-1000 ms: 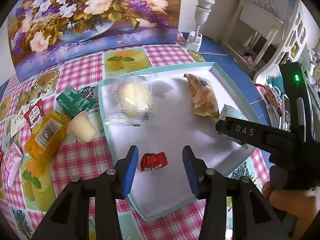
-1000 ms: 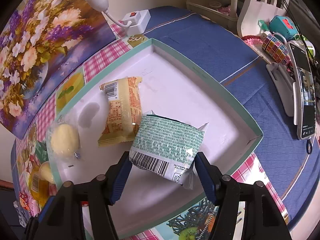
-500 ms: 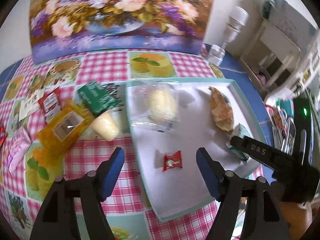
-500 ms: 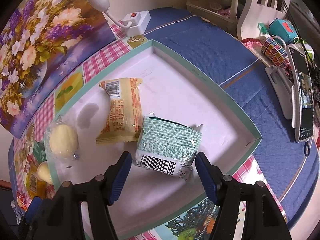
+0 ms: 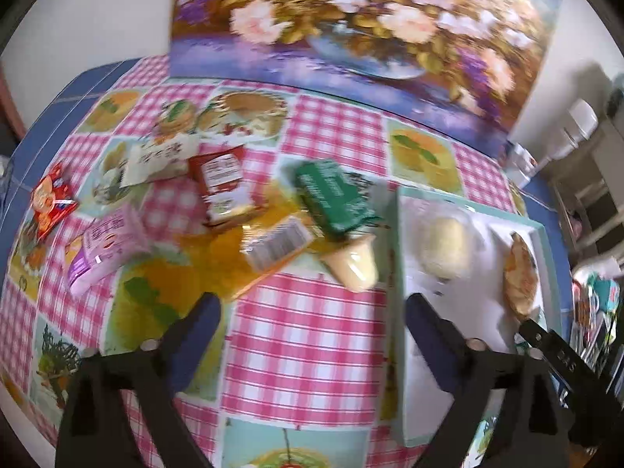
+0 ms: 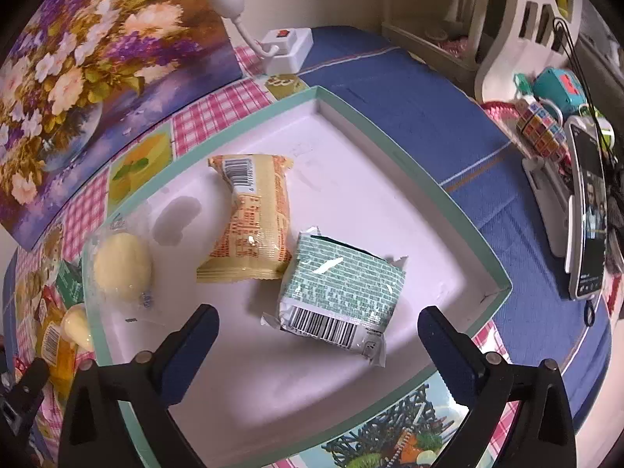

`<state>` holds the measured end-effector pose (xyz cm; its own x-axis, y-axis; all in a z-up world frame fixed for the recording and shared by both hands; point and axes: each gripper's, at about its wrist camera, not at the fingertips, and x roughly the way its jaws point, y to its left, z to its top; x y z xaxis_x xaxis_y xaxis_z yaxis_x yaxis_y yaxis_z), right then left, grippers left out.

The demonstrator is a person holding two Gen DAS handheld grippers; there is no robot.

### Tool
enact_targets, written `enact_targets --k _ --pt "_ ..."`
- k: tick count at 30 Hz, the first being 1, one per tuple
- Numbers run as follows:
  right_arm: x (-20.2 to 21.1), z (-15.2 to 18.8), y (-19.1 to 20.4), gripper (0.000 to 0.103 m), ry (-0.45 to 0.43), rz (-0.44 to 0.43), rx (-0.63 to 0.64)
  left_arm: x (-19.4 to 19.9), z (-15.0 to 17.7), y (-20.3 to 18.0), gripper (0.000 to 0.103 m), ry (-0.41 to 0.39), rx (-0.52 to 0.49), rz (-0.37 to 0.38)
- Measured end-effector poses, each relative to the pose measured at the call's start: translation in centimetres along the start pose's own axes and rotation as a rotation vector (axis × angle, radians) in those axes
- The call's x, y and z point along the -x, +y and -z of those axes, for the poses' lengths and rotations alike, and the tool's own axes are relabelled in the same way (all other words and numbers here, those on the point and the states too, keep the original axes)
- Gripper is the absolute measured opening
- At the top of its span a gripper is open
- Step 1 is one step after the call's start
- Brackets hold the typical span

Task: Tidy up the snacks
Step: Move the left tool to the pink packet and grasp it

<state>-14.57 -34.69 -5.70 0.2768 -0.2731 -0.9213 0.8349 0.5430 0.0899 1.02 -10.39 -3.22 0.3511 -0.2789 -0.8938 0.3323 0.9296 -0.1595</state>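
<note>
Domestic room: checked tablecloth [image 5: 312, 335] on worktop, floral painting [image 6: 89, 58], white shelving [image 6: 518, 7], phone on stand [image 6: 589, 210].

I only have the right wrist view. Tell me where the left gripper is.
Observer: The left gripper is over the checked tablecloth, just left of the tray; its fingers are opening with nothing between them.
Operator: Name a loose snack I can't see.
Observer: A pink packet lies on the cloth, left of the yellow bag.
Operator: Give me anything further out.
Observer: A red-orange packet sits near the cloth's far left edge.
</note>
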Motion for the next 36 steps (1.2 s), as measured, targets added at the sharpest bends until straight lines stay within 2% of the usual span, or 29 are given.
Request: enact_targets --k 7,18,25,36 --pt "0.3 -0.1 0.3 0.103 -0.027 -0.008 0.011 0.0 -0.7 2.8 0.096 -0.009 0.088 -0.012" --pt "2.7 -0.7 1.7 0.103 -0.166 -0.07 0.033 0.9 -1.9 8.0 0.096 -0.058 0.18 -0.098" --pt "2.8 -0.3 3.5 0.103 -0.139 -0.15 0.06 1.6 -2.3 10.2 0.096 -0.062 0.184 -0.115" --pt "3.6 2.1 11.2 0.103 -0.111 -0.296 0.235 2.3 -2.3 15.2 0.096 -0.047 0.293 -0.101"
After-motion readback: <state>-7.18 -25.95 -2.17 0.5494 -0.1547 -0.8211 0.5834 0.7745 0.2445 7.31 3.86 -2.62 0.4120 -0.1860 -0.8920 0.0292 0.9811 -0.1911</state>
